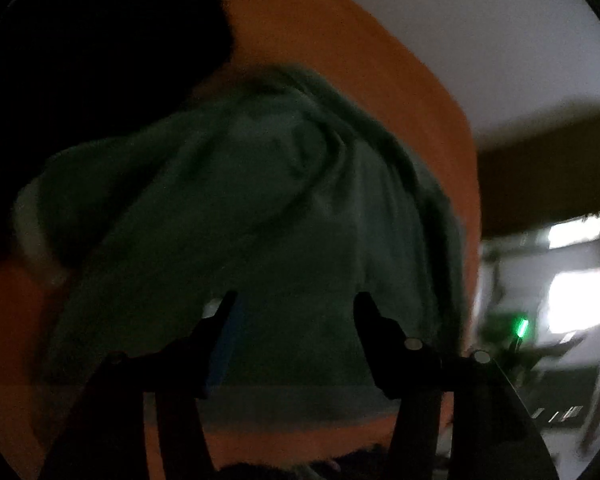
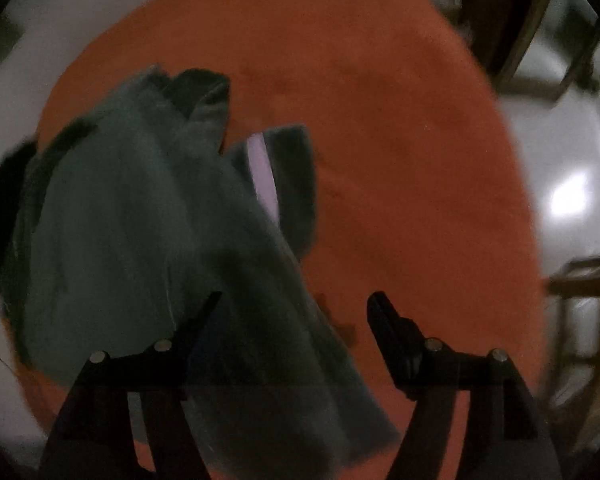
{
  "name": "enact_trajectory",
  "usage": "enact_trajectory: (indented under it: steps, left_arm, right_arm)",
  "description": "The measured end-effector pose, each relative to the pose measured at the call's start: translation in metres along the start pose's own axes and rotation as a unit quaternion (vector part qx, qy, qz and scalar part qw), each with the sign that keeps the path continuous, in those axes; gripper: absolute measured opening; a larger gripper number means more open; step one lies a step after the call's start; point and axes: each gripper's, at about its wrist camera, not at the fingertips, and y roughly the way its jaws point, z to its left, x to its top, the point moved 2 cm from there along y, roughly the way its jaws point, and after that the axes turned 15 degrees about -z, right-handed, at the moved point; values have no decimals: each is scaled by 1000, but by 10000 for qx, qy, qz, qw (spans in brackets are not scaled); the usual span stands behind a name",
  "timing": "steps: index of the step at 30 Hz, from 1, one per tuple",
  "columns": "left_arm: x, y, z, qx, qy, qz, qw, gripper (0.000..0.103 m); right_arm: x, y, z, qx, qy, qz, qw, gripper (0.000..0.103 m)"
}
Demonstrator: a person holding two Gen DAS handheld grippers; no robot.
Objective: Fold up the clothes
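Green garment (image 2: 132,216) lies on an orange round rug (image 2: 380,120) over a pale floor (image 2: 560,152), toward the rug's left part in the right wrist view. Both views are dim and blurred, so detail is poor.

Progress, as a judgement: cloth is bunched and layered, w/ ridges and overlapping flaps, plus a pale strip (image 2: 264,172) showing at one flap, maybe a lining or label, can't tell. No neat flat rectangle visible, so folding doesn't look finished; some layers lie doubled over, but whether that's a made fold or just a heap, pics don't settle. Squaring up and flattening seem left.

Orientation: in the right wrist view the long axis runs from near the tongs up and away, leaning left; the far end narrows to a crumpled tip. In the left wrist view the garment (image 1: 260,208) spreads wide near the tongs and humps up farther off.

Left tongs (image 1: 294,304) spread apart over the cloth, pinching nothing. Right tongs (image 2: 294,304) also spread, cloth passing under the left finger, not gripped as far as I see.
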Motion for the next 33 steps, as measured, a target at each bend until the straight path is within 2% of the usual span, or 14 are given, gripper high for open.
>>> enact_trajectory:
  steps: [5,7,8,9,10,13,18,20,24,26,27,28,31,33]
  left_arm:
    - [-30,91,-29,-203,375,550,9976,59]
    - [-50,117,-26,-417,142,736,9963,59]
    - [-58,129,-23,-551,-9,828,9950,59]
    - [-65,140,-17,-626,-148,905,9938,59]
    - [-71,149,-10,-593,-262,922,9936,59]
    - [-77,162,13,-404,-496,832,9945,59]
    - [-76,166,29,-679,-695,821,9919,59]
    - [-76,167,29,-653,-693,815,9921,59]
    - [-77,167,27,-564,-545,775,9939,59]
    - [-79,163,26,-500,-427,766,9949,59]
    - [-79,162,25,-468,-396,760,9952,59]
    - [-80,161,24,-436,-388,751,9955,59]
    - [-76,162,19,-314,-459,695,9960,59]
    - [-76,156,19,-294,-524,641,9961,59]
  right_arm:
    - [48,50,-31,332,1490,-489,9871,71]
    - [51,73,-38,816,1773,-189,9806,67]
    - [51,84,-37,817,1641,-40,9830,60]
    - [52,94,-35,792,1483,108,9857,26]
    - [51,95,-31,624,1188,122,9909,12]
    - [60,47,-24,198,797,-808,9933,11]
    - [93,-101,-49,-1375,702,-2671,9512,11]
    - [99,-99,-73,-1608,943,-2570,9483,11]
    - [111,-90,-121,-2021,1455,-2282,9412,15]
    - [116,-86,-145,-2223,1708,-2133,9359,39]
    - [119,-83,-157,-2323,1834,-2058,9328,69]
    - [122,-81,-169,-2422,1959,-1982,9293,74]
    - [122,-65,-192,-2649,2395,-1662,9191,74]
    - [95,-57,-176,-2223,2685,-1632,9230,74]
